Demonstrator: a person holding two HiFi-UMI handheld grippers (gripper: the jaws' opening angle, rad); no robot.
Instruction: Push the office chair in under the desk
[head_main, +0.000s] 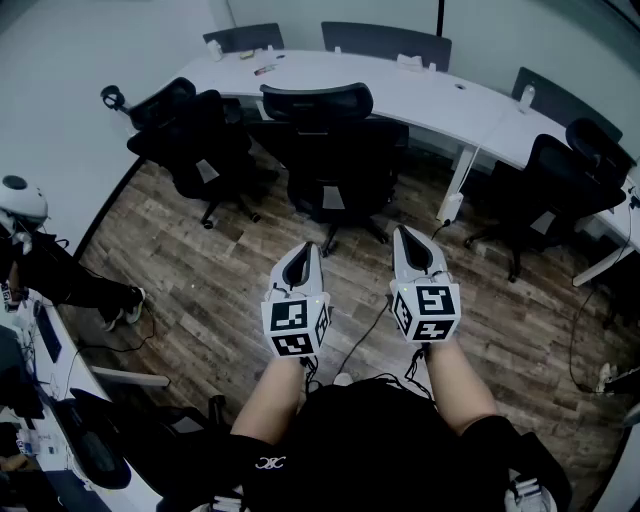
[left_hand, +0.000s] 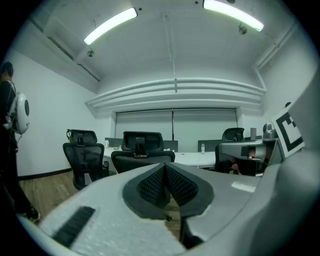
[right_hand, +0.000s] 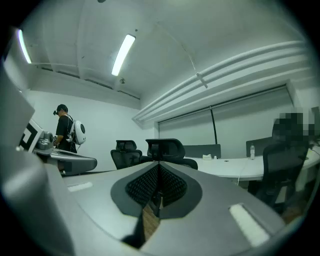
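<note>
Straight ahead, office chair (head_main: 325, 165) at the middle of the curved white table (head_main: 420, 100), standing out on the wood floor (head_main: 200, 290) and not yet tucked under, between a left neighbour chair (head_main: 195, 140) and a right neighbour chair (head_main: 545, 185). Well short of it, left gripper (head_main: 304, 252) and right gripper (head_main: 407, 240), side by side and pointed toward it, jaws of both clenched on nothing. Likely trouble from here: a push off centre with such narrow closed tips, swivelling the seat or sending the castors toward the left neighbour chair or the table leg (head_main: 462, 170); tips sliding across the mesh back; armrests catching the table edge if set too high; the cable (head_main: 368, 325) on the floor between the grippers snagging a foot. Hard to make out: which way the seat faces, armrest height against the tabletop, the space beneath the table, all lost in black. Lower half of the chair cut off in both gripper views by the grippers' own bodies.
</note>
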